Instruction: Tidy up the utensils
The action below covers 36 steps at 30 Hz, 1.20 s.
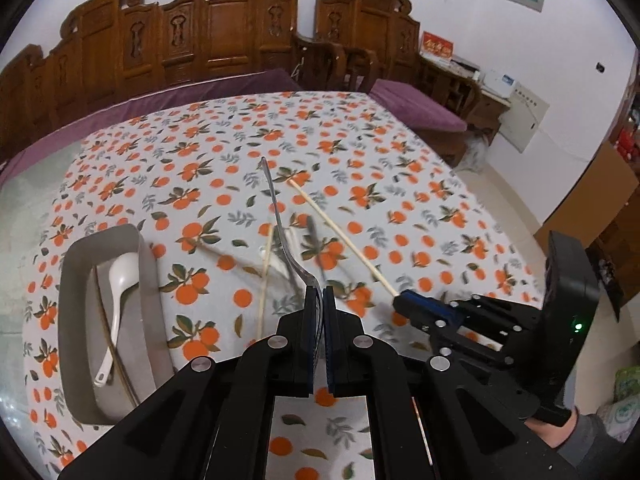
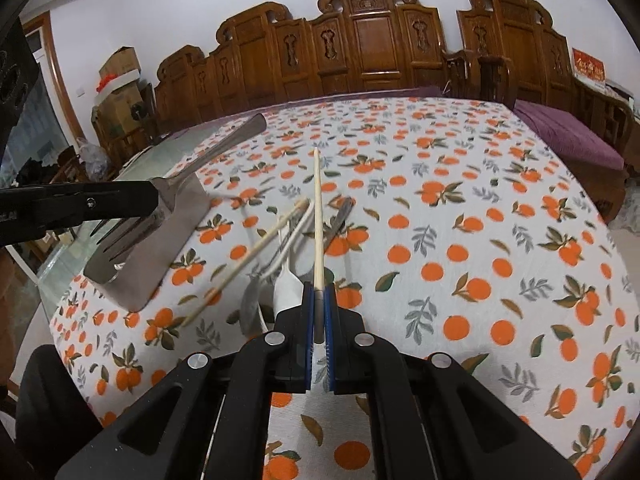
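My left gripper is shut on a metal fork, held edge-on above the table, handle pointing away. In the right wrist view the fork shows its tines, with the left gripper's fingers on it. My right gripper is shut on a pale chopstick that points forward; in the left wrist view it sits to the right with the chopstick. On the cloth lie another chopstick, a white spoon and a metal spoon.
A grey rectangular tray stands at the left and holds a white spoon and a dark chopstick. The table has an orange-print cloth. Carved wooden chairs stand behind it; purple cushions are on the right.
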Each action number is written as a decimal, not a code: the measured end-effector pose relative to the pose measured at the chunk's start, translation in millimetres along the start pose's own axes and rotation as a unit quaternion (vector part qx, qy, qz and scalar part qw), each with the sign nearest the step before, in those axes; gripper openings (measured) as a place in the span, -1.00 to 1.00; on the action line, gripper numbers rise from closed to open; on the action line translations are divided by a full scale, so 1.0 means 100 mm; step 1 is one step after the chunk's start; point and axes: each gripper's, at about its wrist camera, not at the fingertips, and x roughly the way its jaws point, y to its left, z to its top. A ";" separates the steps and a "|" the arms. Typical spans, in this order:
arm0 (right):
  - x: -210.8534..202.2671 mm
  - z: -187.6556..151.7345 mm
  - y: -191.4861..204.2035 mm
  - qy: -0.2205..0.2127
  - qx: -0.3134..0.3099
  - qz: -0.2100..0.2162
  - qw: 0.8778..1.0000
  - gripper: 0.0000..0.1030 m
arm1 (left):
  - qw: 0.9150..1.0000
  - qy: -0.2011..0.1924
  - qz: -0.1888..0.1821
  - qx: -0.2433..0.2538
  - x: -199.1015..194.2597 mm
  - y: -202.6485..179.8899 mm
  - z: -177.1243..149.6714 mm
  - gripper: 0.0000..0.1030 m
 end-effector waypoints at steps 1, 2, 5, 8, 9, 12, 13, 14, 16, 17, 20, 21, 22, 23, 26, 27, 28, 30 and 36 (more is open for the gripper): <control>-0.04 0.01 0.01 -0.003 -0.001 -0.001 1.000 -0.89 | 1.000 -0.004 -0.002 0.002 -0.03 -0.03 0.01 -0.95; -0.08 0.03 0.02 -0.005 -0.002 -0.003 1.000 -0.89 | 1.000 -0.007 -0.003 0.004 -0.06 -0.06 0.02 -0.95; -0.18 0.07 0.04 -0.009 -0.003 -0.009 1.000 -0.89 | 1.000 -0.015 -0.010 0.004 -0.13 -0.11 0.06 -0.95; -0.26 0.10 0.05 -0.014 -0.002 -0.009 1.000 -0.89 | 1.000 -0.022 -0.011 0.006 -0.19 -0.12 0.08 -0.95; -0.29 0.12 0.07 -0.015 -0.003 -0.009 1.000 -0.89 | 1.000 -0.023 -0.010 0.006 -0.21 -0.11 0.08 -0.95; -0.35 0.15 0.13 -0.019 -0.010 -0.009 1.000 -0.89 | 1.000 -0.025 -0.002 0.004 -0.27 -0.03 0.05 -0.95; -0.36 0.16 0.15 -0.019 -0.013 -0.008 1.000 -0.89 | 1.000 -0.025 0.000 0.002 -0.28 0.00 0.04 -0.95; -0.36 0.17 0.18 -0.018 -0.016 -0.008 1.000 -0.89 | 1.000 -0.026 0.004 0.000 -0.30 0.05 0.03 -0.95; -0.37 0.19 0.24 -0.018 -0.021 -0.007 1.000 -0.89 | 1.000 -0.026 0.011 -0.004 -0.34 0.15 0.00 -0.95; -0.36 0.20 0.28 -0.017 -0.023 -0.006 1.000 -0.89 | 1.000 -0.026 0.015 -0.007 -0.36 0.21 -0.01 -0.95; -0.34 0.23 0.42 -0.016 -0.031 0.000 0.999 -0.89 | 0.999 -0.026 0.027 -0.013 -0.42 0.38 -0.07 -0.95; -0.33 0.25 0.48 -0.017 -0.036 0.002 0.999 -0.89 | 0.999 -0.025 0.033 -0.016 -0.45 0.45 -0.09 -0.95; -0.31 0.26 0.54 -0.016 -0.040 0.004 0.999 -0.89 | 0.999 -0.024 0.036 -0.018 -0.46 0.50 -0.11 -0.95; -0.30 0.27 0.59 -0.016 -0.043 0.006 0.999 -0.89 | 0.999 -0.023 0.039 -0.021 -0.47 0.58 -0.13 -0.95; -0.25 0.29 0.73 -0.013 -0.051 0.010 0.999 -0.89 | 0.998 -0.019 0.049 -0.031 -0.49 0.76 -0.18 -0.95; -0.23 0.30 0.78 -0.012 -0.055 0.012 0.998 -0.89 | 0.998 -0.018 0.051 -0.033 -0.50 0.80 -0.20 -0.95; -0.21 0.31 0.84 -0.010 -0.059 0.014 0.998 -0.89 | 0.998 -0.016 0.055 -0.037 -0.50 0.88 -0.22 -0.95; -0.18 0.32 0.92 -0.008 -0.066 0.018 0.998 -0.89 | 0.997 -0.013 0.058 -0.041 -0.51 0.98 -0.26 -0.95; -0.06 0.33 1.17 0.004 -0.086 0.027 0.996 -0.89 | 0.996 0.001 0.069 -0.059 -0.47 1.29 -0.40 -0.94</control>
